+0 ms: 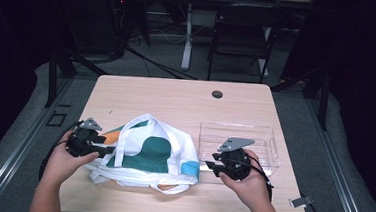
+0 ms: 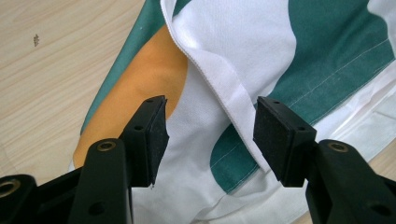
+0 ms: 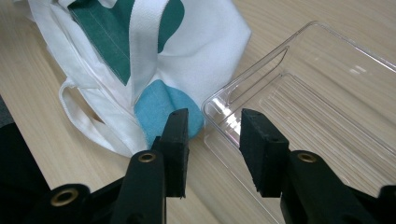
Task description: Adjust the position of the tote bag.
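A white cloth bag [image 1: 145,155] printed with green, orange and blue patches lay flat on the near half of the wooden desk [image 1: 176,100], its handles loose across it. A clear plastic tray [image 1: 264,139] sat just right of the bag, almost touching its blue corner.

The left claw [image 1: 106,150] rested at the bag's left edge, over the orange patch. In the left gripper view its jaws stood wide apart above the cloth, with a white folded seam [image 2: 224,93] running between the pads; neither pad pressed on it, so the claw held nothing.

The right claw [image 1: 211,166] hovered near the gap between bag and tray. In the right gripper view its jaws were partly open, one pad over the blue corner [image 3: 161,109], the other over the tray's near corner [image 3: 224,112], gripping neither.
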